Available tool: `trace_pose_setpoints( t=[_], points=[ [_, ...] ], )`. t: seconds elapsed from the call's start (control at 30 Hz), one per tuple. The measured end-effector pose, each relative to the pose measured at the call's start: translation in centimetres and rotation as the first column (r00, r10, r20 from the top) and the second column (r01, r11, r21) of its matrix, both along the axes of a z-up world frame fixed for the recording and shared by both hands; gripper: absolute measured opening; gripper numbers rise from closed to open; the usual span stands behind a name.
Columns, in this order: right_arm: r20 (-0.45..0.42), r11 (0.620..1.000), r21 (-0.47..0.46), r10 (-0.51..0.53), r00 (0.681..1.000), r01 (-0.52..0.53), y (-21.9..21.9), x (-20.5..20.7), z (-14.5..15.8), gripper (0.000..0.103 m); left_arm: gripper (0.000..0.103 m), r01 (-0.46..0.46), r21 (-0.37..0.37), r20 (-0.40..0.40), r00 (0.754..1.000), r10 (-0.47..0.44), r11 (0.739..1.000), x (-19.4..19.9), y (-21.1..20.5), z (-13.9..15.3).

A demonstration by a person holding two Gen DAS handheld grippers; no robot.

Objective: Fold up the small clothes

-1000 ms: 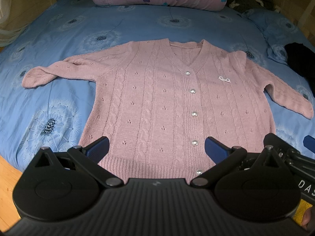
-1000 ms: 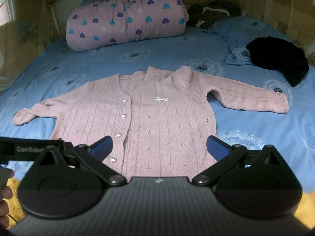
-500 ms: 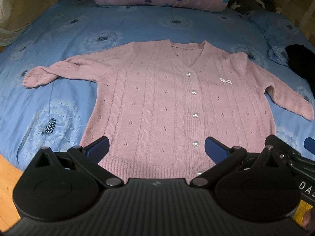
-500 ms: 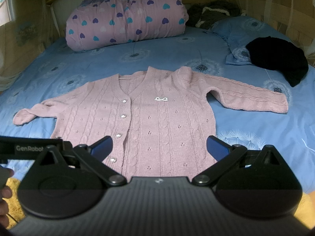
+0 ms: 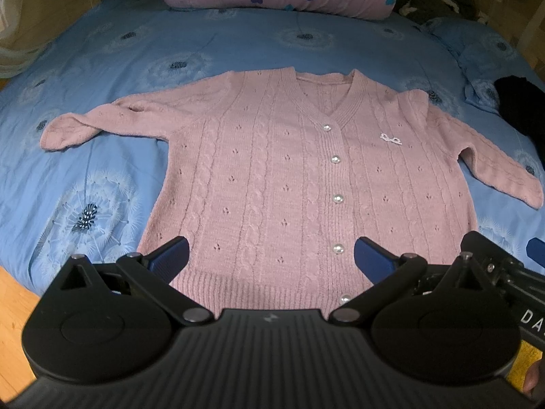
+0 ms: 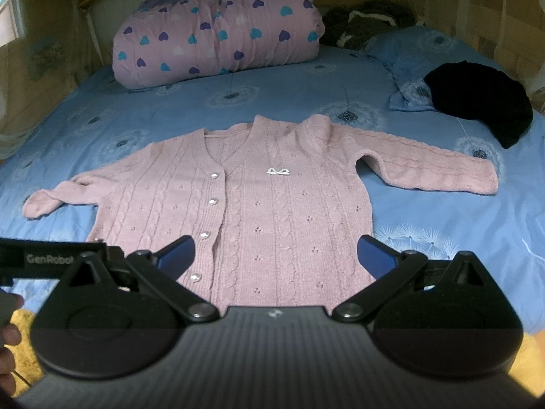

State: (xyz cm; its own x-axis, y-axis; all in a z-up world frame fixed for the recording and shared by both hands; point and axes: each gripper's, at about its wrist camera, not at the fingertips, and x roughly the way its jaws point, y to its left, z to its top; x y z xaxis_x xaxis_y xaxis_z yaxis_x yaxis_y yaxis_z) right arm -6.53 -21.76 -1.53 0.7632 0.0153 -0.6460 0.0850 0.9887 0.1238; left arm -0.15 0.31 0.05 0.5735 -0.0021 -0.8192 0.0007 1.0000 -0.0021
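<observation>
A small pink knitted cardigan (image 5: 272,177) lies flat and buttoned on the blue bed, front up, both sleeves spread out to the sides. It also shows in the right wrist view (image 6: 272,211). My left gripper (image 5: 271,255) is open and empty, hovering over the cardigan's bottom hem. My right gripper (image 6: 276,250) is open and empty, above the hem on the cardigan's right half. The left sleeve cuff (image 5: 64,133) is folded over on itself. The right sleeve (image 6: 432,170) lies straight out.
The blue dandelion-print bed sheet (image 5: 102,68) covers the bed. A rolled pink quilt with hearts (image 6: 218,34) lies at the head. A black garment (image 6: 480,102) and a blue pillow (image 6: 402,68) sit at the far right. Wooden floor (image 5: 13,306) shows at the near left edge.
The left wrist view has shifted slightly, so the cardigan sits a little lower in frame. The right gripper has not visibly moved. Both stay open.
</observation>
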Motion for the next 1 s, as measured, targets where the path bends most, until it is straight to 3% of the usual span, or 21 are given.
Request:
trace_pose_setpoints(
  t=[0.6,1.0],
  points=[
    [0.000,1.000,0.017,-0.021,1.000,0.021,-1.1,1.3,-0.3,0.103,0.103,0.010,0.024,-0.013,1.000,-0.010,1.000,1.8,-0.6,0.2],
    [0.018,0.991,-0.018,-0.134,0.991,0.134,-6.8,4.3,-1.0,0.103,0.103,0.028,0.031,-0.051,0.998,-0.026,0.999,5.9,-1.8,-0.7]
  ],
)
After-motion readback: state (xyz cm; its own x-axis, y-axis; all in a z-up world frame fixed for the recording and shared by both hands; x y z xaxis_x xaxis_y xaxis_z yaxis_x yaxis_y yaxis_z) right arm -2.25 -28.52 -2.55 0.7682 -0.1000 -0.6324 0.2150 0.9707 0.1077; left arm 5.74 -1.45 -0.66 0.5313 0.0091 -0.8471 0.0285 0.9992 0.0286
